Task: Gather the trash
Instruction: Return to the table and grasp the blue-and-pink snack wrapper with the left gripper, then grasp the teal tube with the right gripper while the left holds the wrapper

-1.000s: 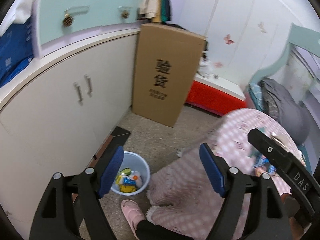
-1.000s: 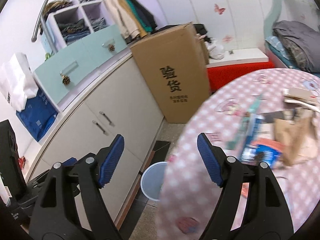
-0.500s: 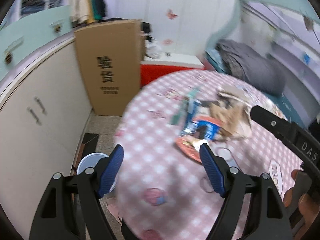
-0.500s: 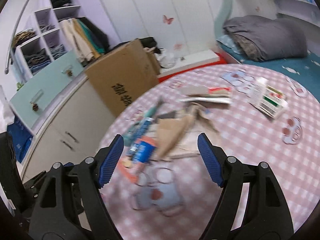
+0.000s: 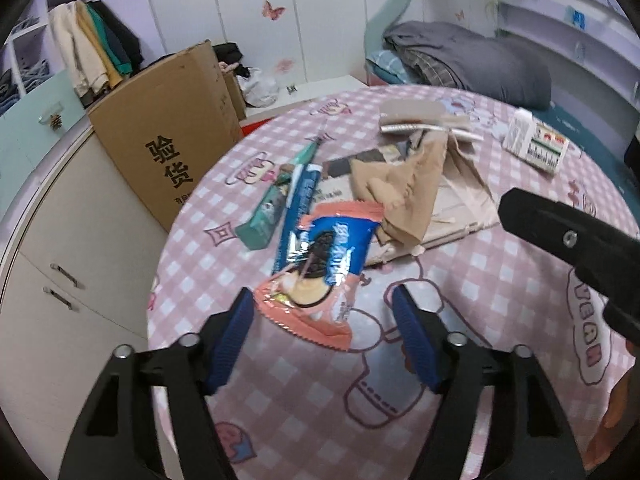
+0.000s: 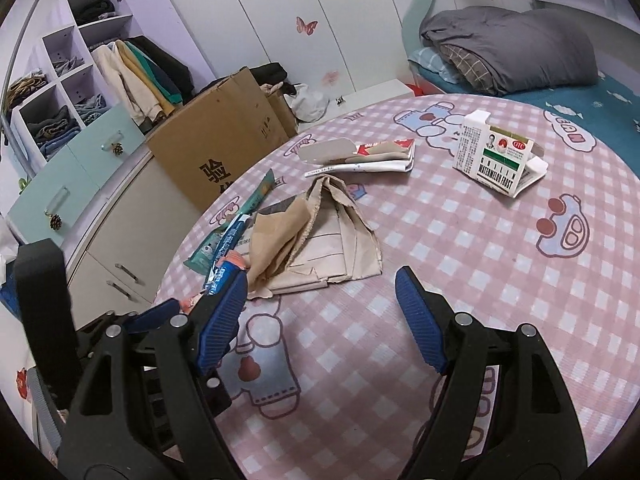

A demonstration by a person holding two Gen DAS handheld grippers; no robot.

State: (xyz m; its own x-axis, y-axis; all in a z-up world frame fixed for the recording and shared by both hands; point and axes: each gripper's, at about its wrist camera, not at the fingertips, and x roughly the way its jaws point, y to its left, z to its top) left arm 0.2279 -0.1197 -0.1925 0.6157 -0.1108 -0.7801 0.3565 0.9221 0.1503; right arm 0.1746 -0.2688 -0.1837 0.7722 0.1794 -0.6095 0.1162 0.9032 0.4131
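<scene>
Trash lies spread on the round table [image 5: 500,280] with its pink checked cloth. Closest to my left gripper [image 5: 320,320] is a pink and blue cookie wrapper [image 5: 320,264]. Its near end sits just between the two blue pads, but the pads do not touch it. The left jaws are closing, with a gap on each side of the wrapper. Next to the wrapper I see a long blue wrapper [image 5: 298,204] and a green one [image 5: 266,216], side by side. A crumpled brown paper bag [image 6: 312,236] lies just past them. My right gripper [image 6: 320,304] has its jaws spread wide with only tablecloth between them. The bag is just ahead of its left pad. A white medicine box [image 6: 496,160] stands far off on the table.
</scene>
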